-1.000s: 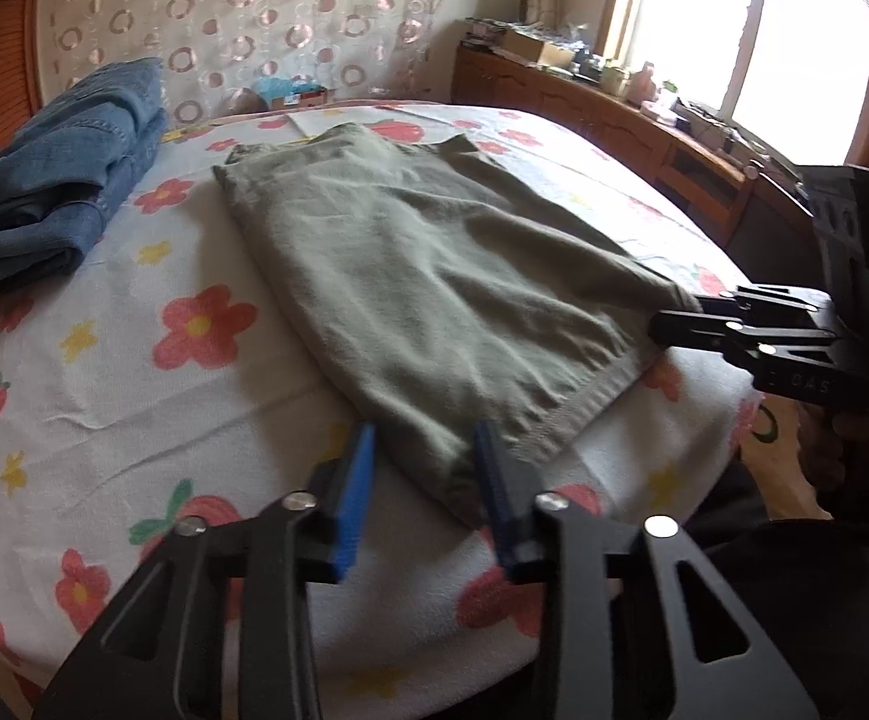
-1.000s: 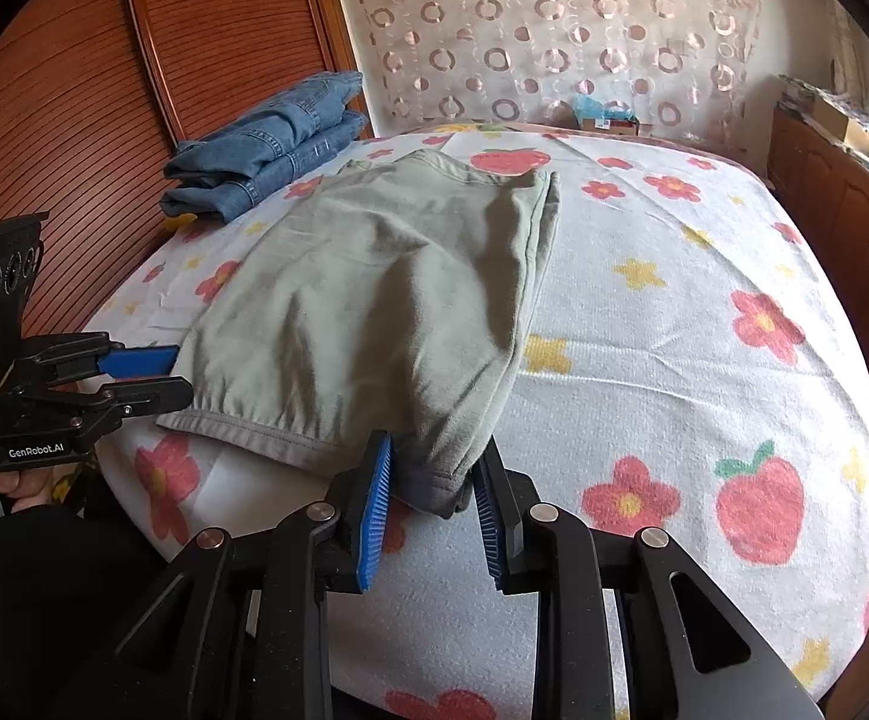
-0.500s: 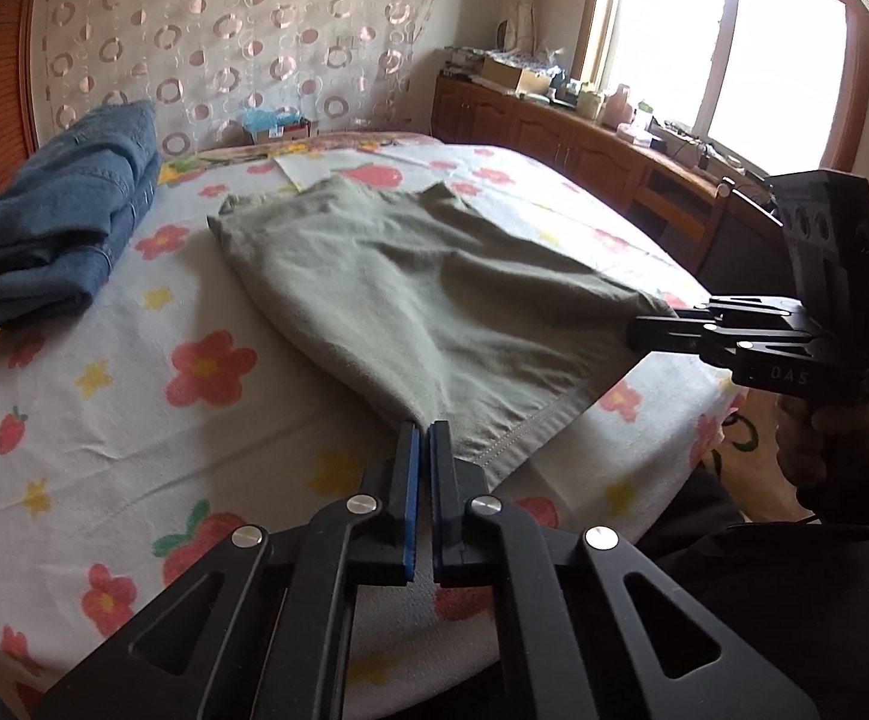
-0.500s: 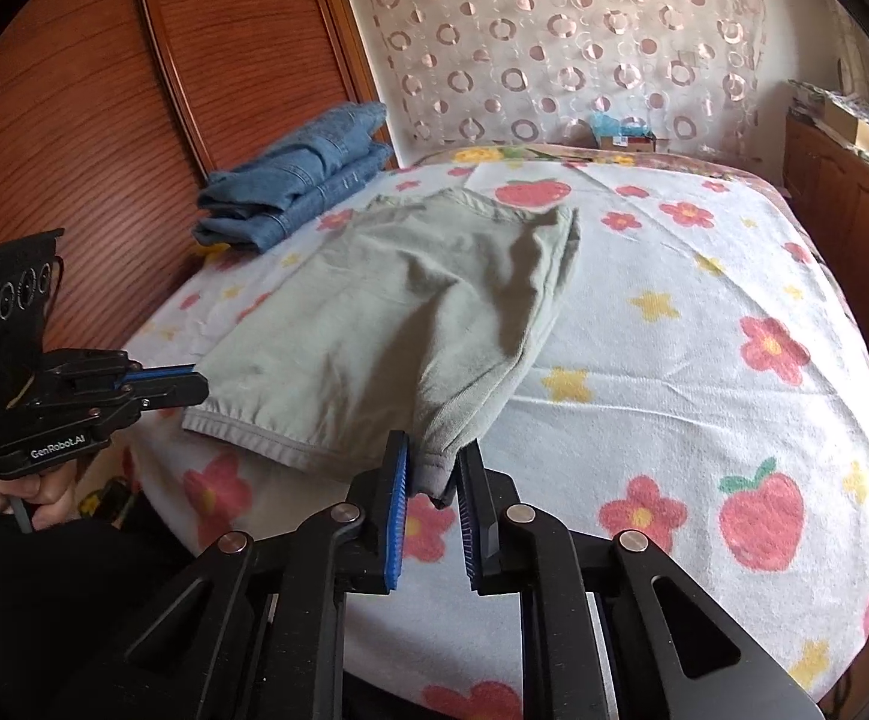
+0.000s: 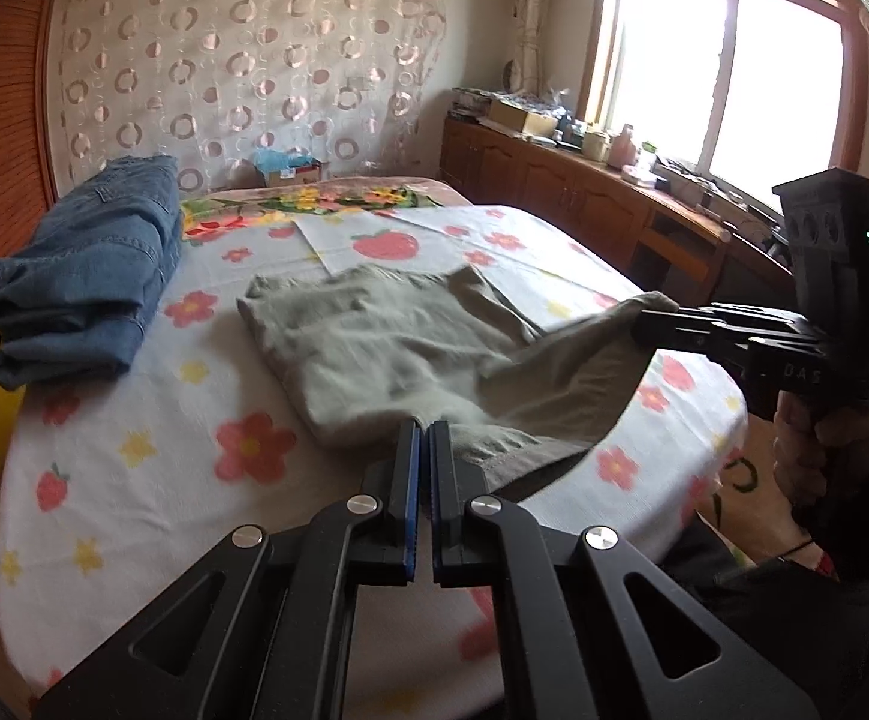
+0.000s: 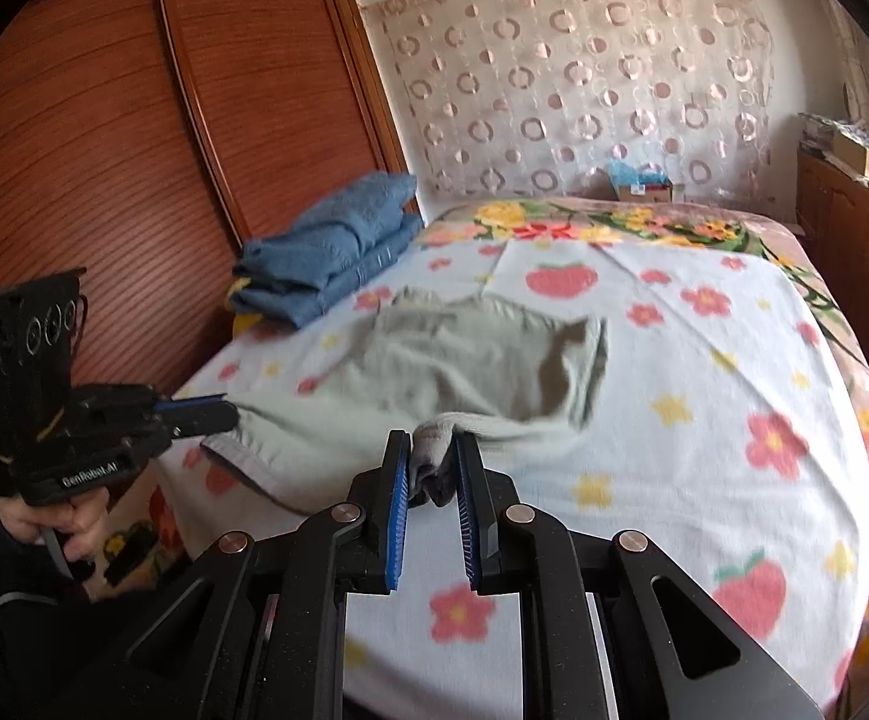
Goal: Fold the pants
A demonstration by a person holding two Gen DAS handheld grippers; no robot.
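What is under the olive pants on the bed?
The flowered sheet lies under the olive pants. Their near edge is raised by the left gripper and right gripper. Anything beneath the flat part is covered.

olive-green pants folded on floral bed, near hem edge lifted, both corners pinched.

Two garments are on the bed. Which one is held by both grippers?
The olive-green pants, lying mid-bed: the left gripper and right gripper each pinch a near corner. The blue jeans sit folded, untouched, by the far left edge.
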